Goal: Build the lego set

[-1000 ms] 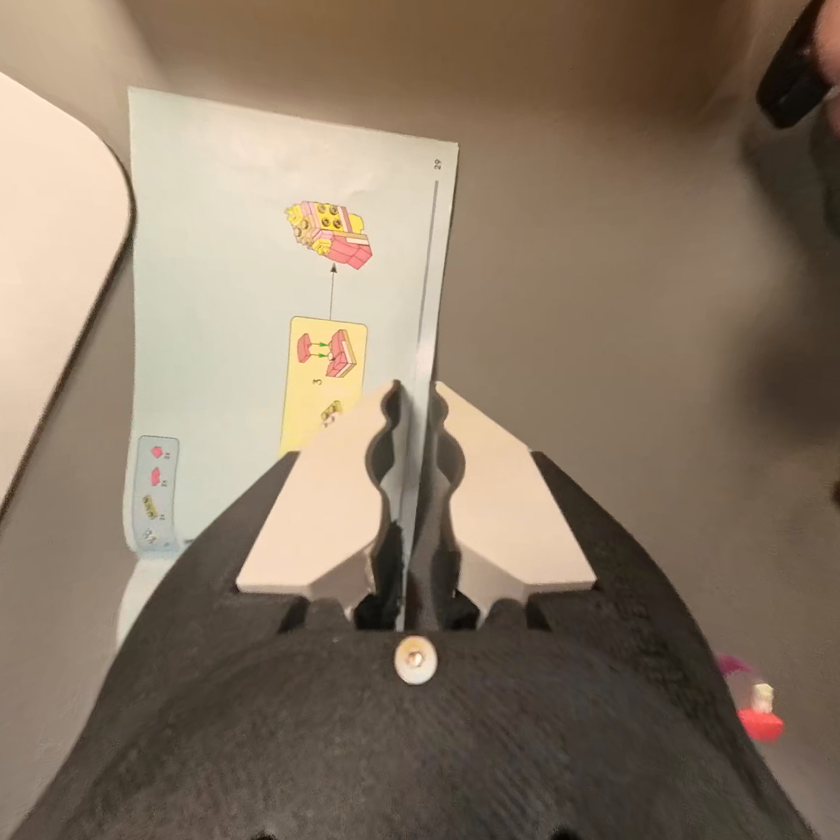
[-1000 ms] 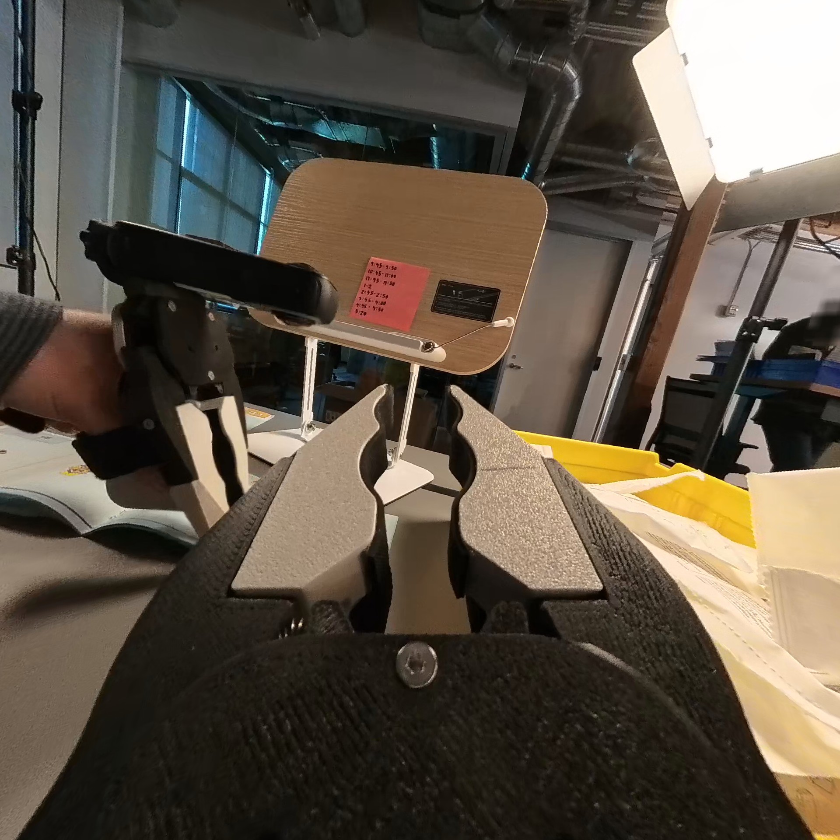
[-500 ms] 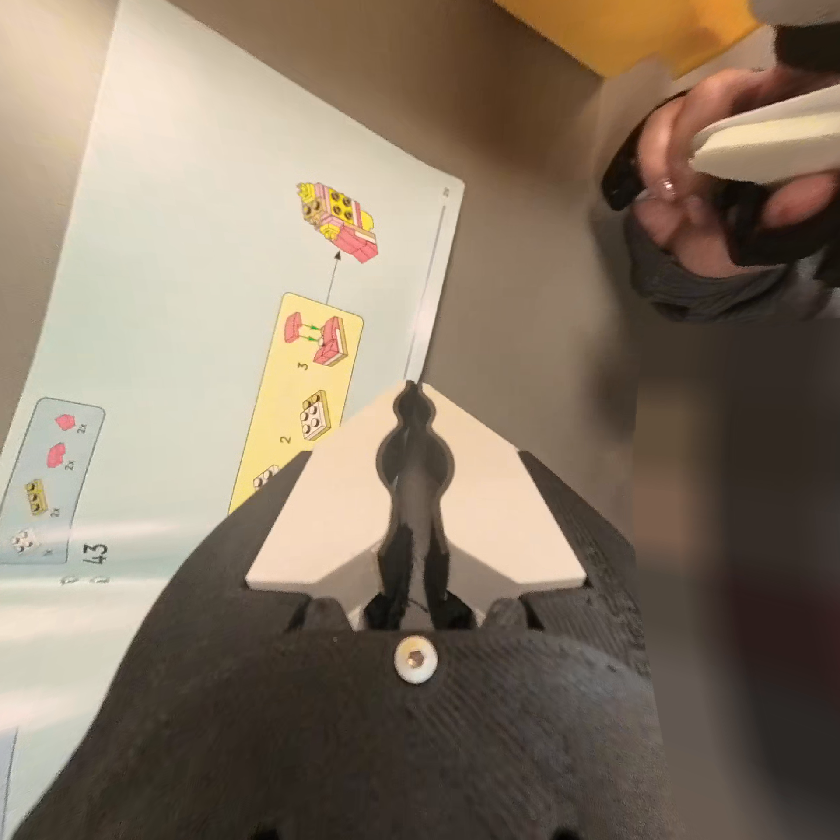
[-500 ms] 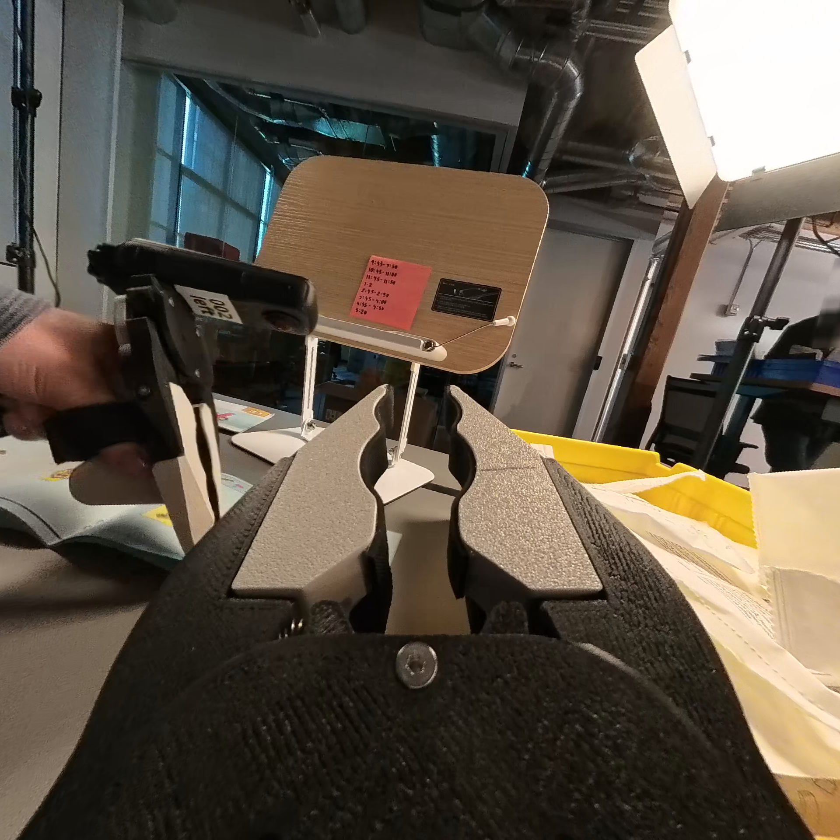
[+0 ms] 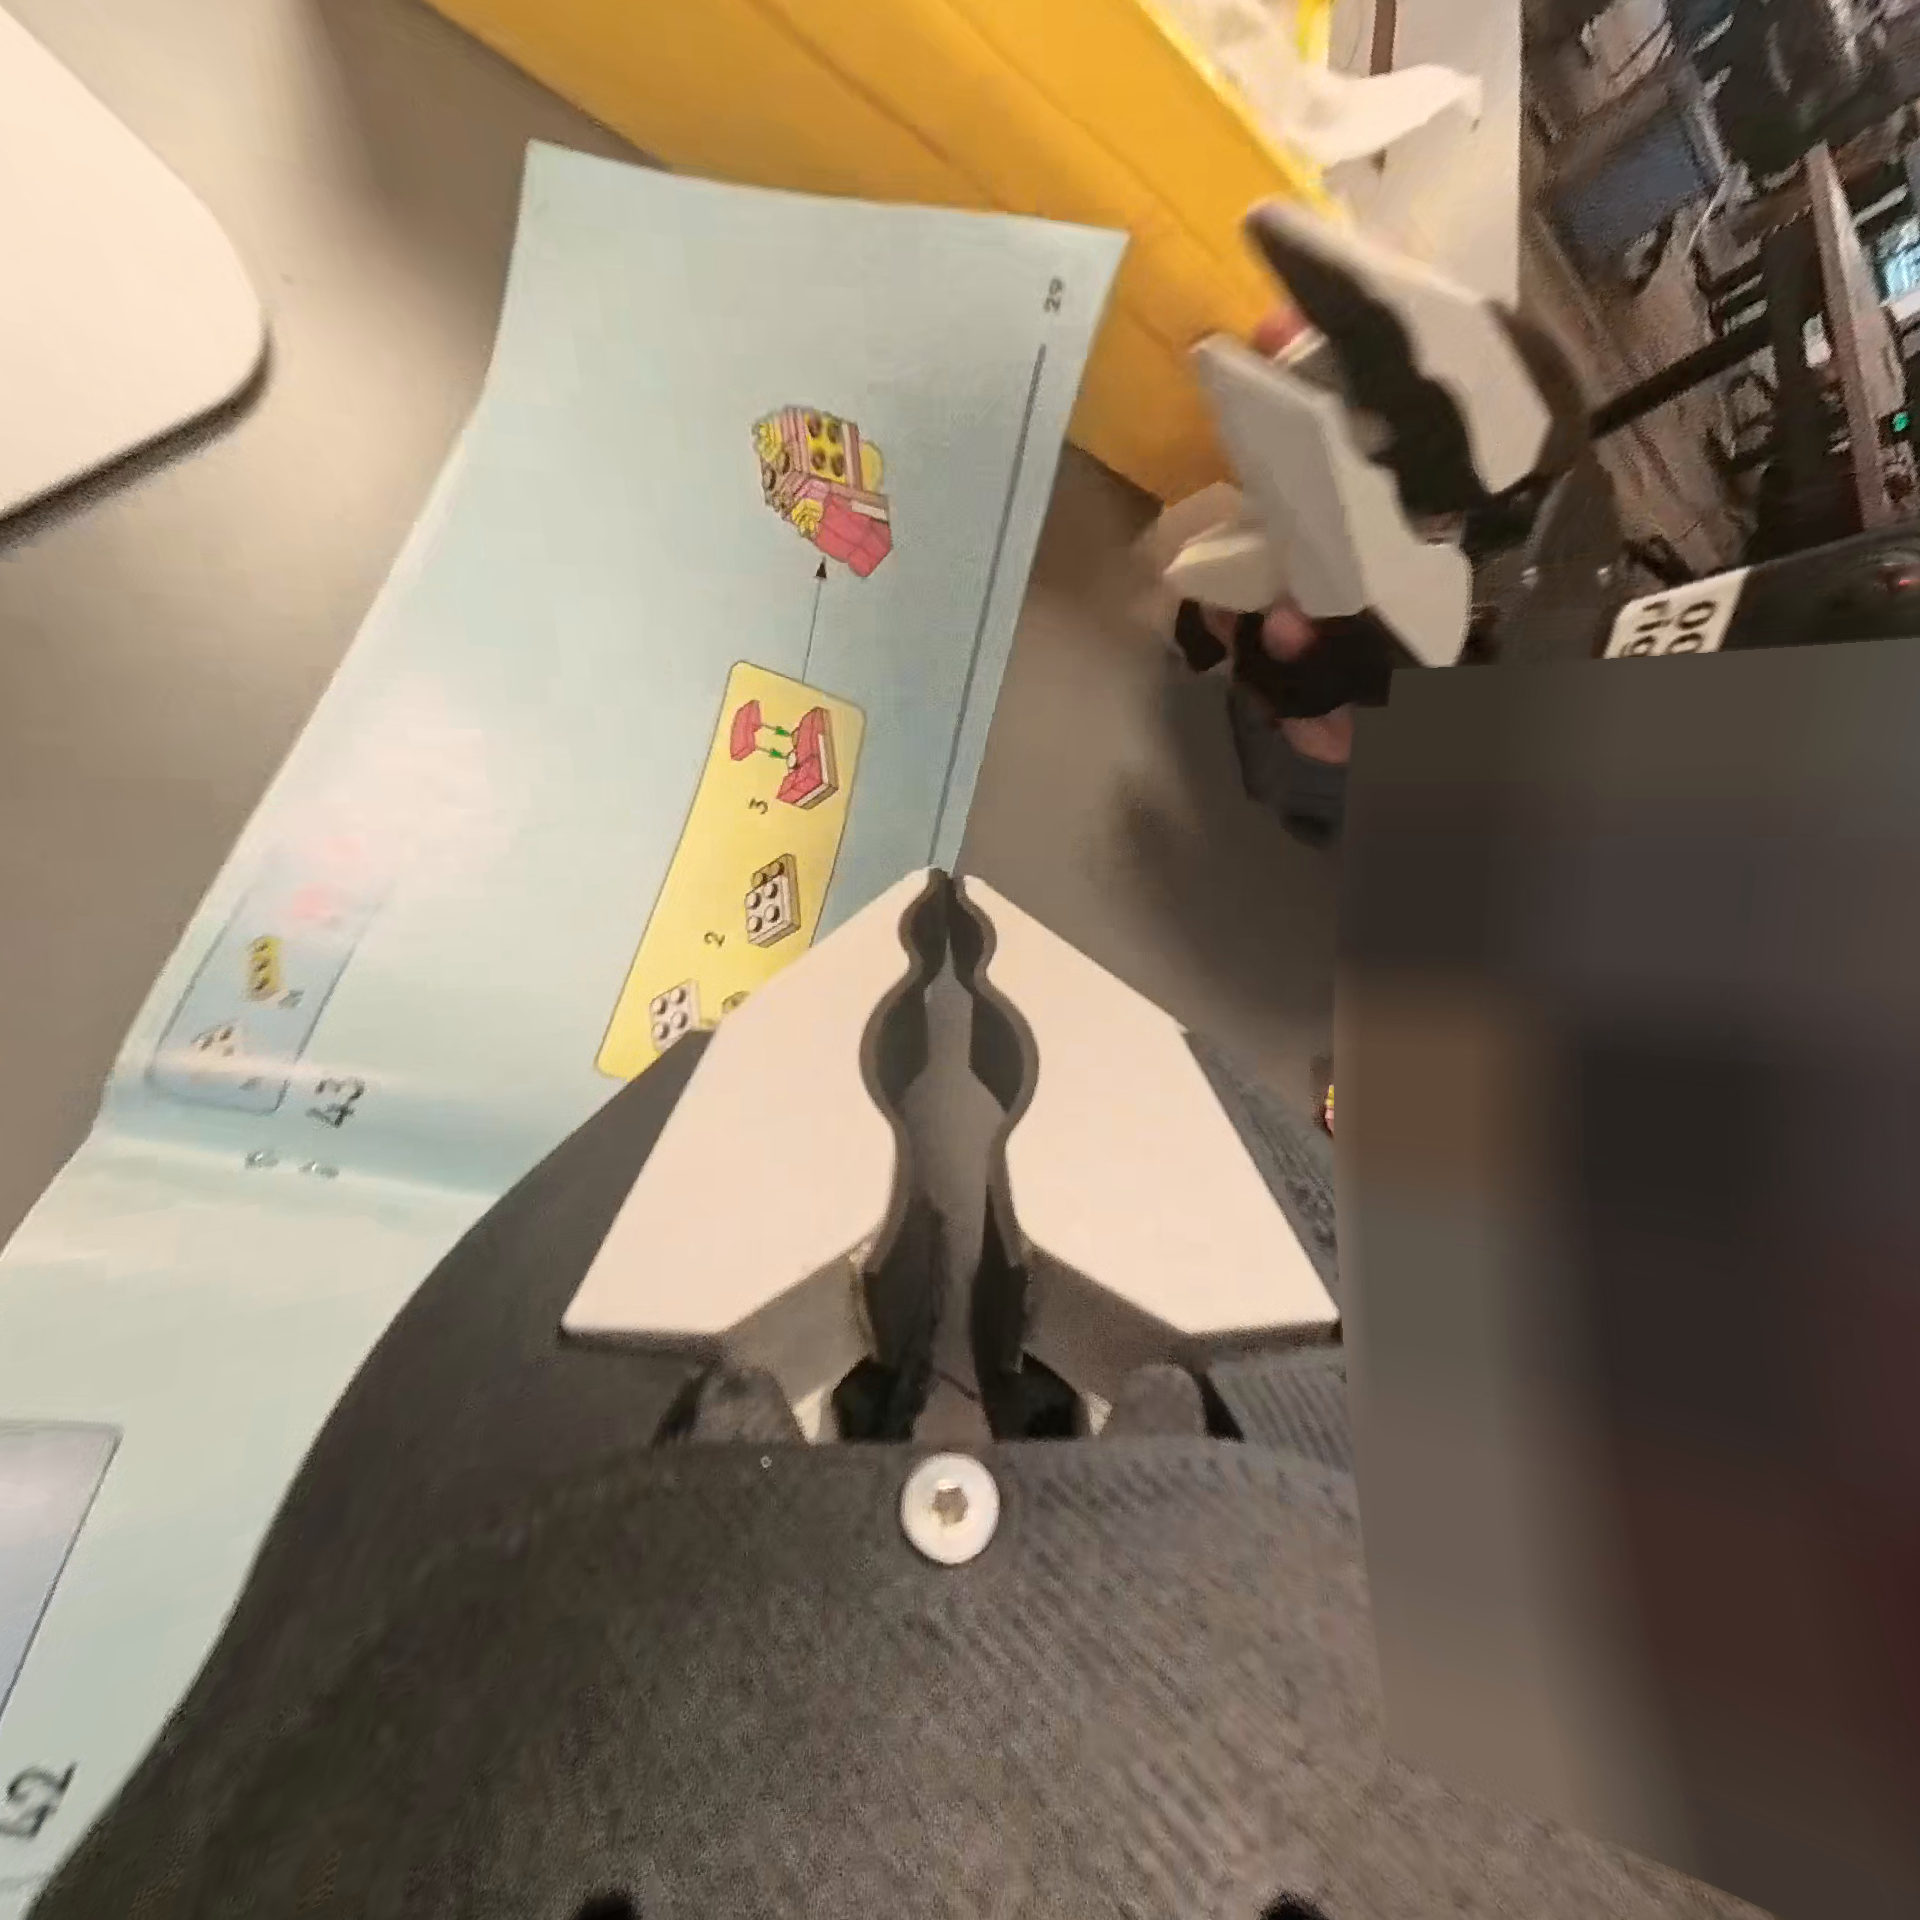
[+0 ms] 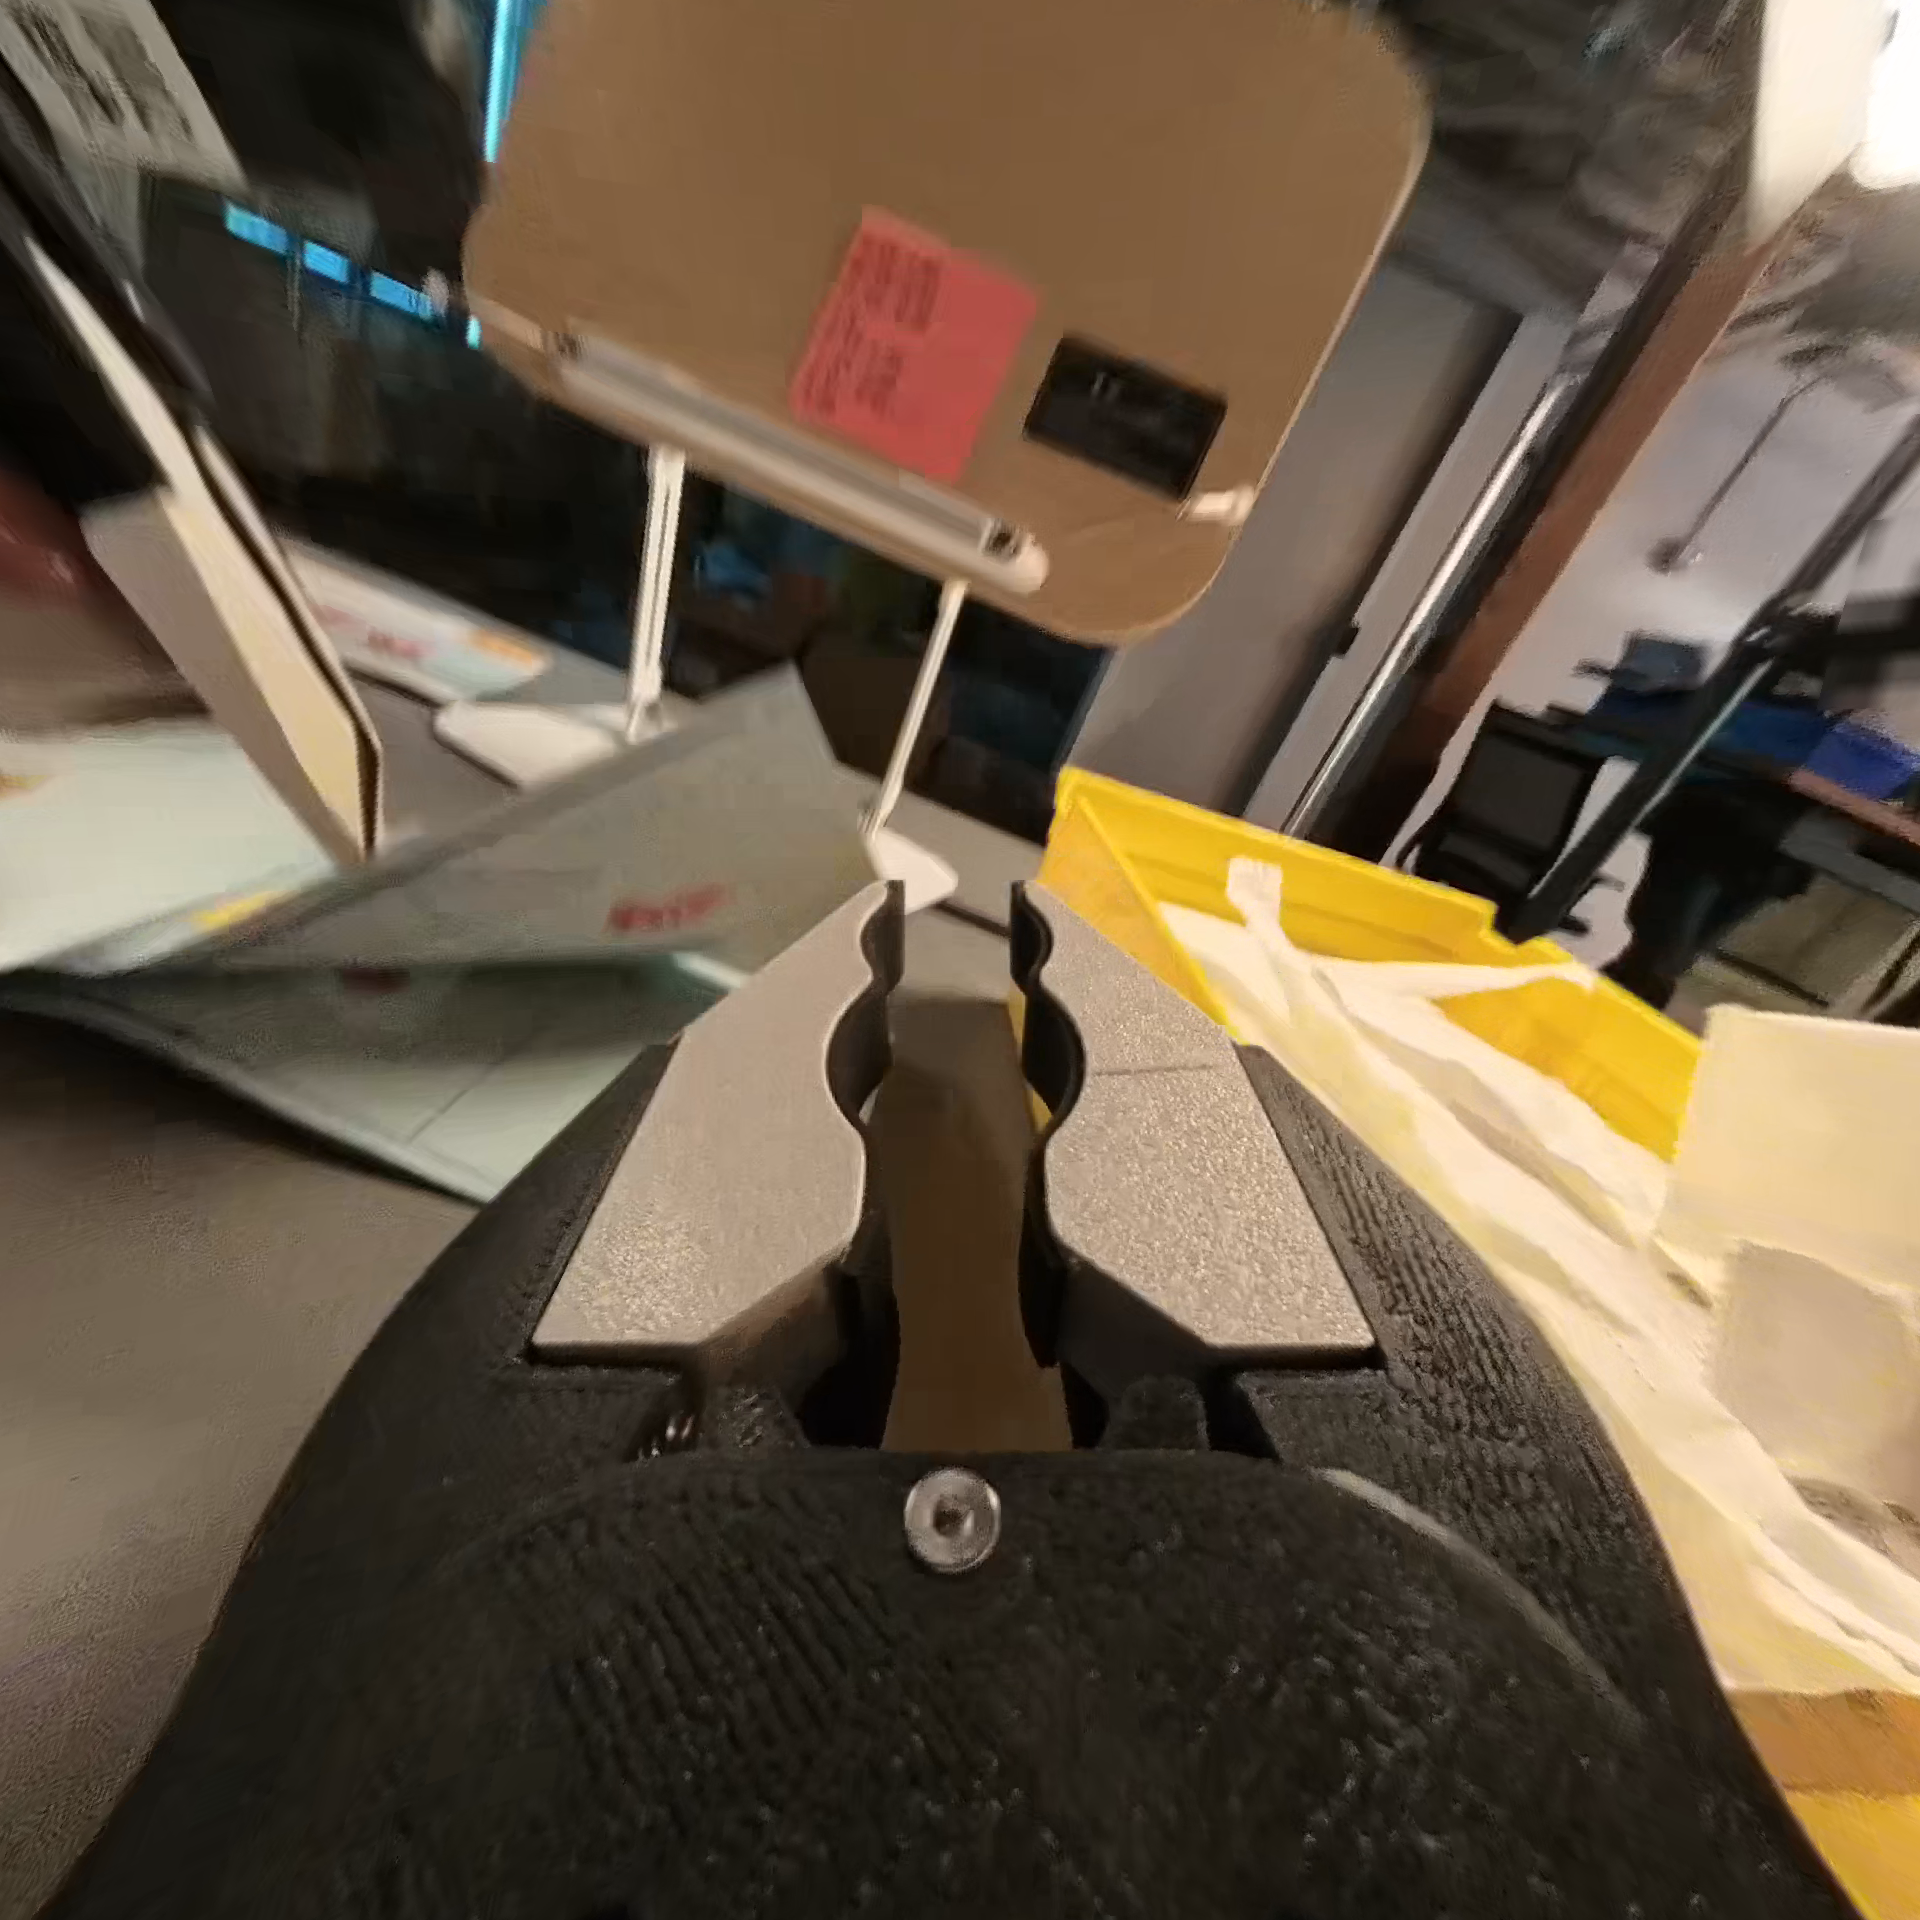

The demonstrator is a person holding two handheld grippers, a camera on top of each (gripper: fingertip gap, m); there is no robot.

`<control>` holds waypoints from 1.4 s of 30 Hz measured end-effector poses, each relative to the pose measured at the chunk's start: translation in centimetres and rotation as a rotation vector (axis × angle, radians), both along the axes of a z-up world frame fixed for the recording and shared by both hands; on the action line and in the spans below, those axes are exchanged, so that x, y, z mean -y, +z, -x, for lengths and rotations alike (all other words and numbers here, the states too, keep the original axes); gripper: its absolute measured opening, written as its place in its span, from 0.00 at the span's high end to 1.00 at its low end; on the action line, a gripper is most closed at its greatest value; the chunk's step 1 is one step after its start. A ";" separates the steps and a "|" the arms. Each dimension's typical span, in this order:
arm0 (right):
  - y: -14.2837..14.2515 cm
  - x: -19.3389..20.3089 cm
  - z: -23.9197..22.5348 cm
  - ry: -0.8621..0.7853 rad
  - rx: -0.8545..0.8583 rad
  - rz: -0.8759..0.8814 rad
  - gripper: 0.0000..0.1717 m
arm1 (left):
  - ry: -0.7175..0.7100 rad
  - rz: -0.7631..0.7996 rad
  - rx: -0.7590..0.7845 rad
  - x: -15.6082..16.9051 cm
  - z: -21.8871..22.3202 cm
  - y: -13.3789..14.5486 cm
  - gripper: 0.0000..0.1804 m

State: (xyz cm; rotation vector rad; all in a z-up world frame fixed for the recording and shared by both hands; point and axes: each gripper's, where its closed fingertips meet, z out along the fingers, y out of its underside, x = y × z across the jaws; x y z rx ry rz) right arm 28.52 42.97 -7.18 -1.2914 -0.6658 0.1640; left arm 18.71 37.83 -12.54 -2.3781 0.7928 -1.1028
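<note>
Page (image 5: 727,582) edge, loose between the left claw (image 5: 943,881) a second ago, is now pinched and lifted; right claw (image 6: 951,899) stays open.

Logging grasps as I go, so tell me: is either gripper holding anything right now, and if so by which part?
The left gripper is shut on the pale blue page, pinching its right edge near the lower corner. The right gripper is open and holds nothing.

Pale blue instruction page (image 5: 644,582), lifted, curling above grey table (image 5: 208,644).
</note>
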 end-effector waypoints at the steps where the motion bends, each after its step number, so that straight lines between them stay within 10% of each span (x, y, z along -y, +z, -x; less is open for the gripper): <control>1: -0.8 -0.2 0.3 0.000 0.041 0.044 0.90 | 0.013 -0.016 0.019 0.0 0.4 0.4 1.00; 11: -6.9 0.8 4.5 0.079 0.525 0.117 0.99 | 0.004 -0.197 0.195 1.4 -0.6 4.0 0.94; 42: -6.3 1.1 5.1 0.085 0.551 -0.006 0.97 | -0.012 -0.270 -0.107 -6.3 -7.7 1.6 0.89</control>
